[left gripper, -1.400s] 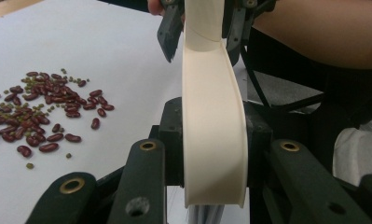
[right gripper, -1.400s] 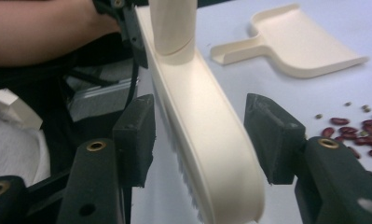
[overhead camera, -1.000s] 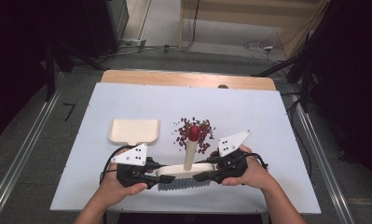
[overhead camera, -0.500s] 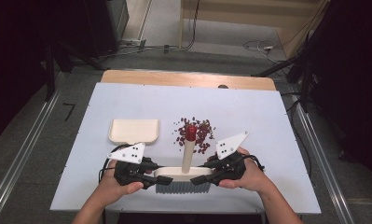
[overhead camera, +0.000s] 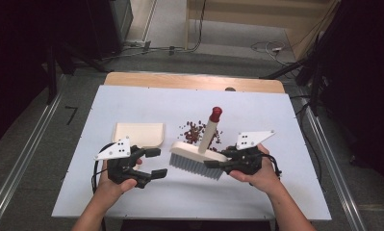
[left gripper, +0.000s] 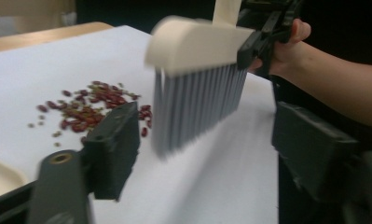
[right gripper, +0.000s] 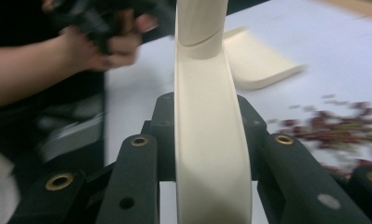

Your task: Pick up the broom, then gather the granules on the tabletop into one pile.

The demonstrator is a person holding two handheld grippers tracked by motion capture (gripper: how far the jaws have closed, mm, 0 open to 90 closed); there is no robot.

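Note:
A cream brush with grey bristles and a red-tipped handle is off the table, and my right gripper is shut on its head. In the right gripper view the brush sits squeezed between the jaws of the right gripper. My left gripper stands apart to the brush's left; its jaws have just been opening, with nothing between them. From the left gripper I see the brush hanging beyond the jaws. Red beans lie scattered behind the brush. A cream dustpan rests left of them.
The white table sheet has bare room to the right and along the front edge. A wooden strip runs along the far edge. Metal rails flank the table on the floor.
The left gripper has let go of the brush, opened and drawn away to the left. The right gripper has lifted the brush and carried it right, its handle now more upright.

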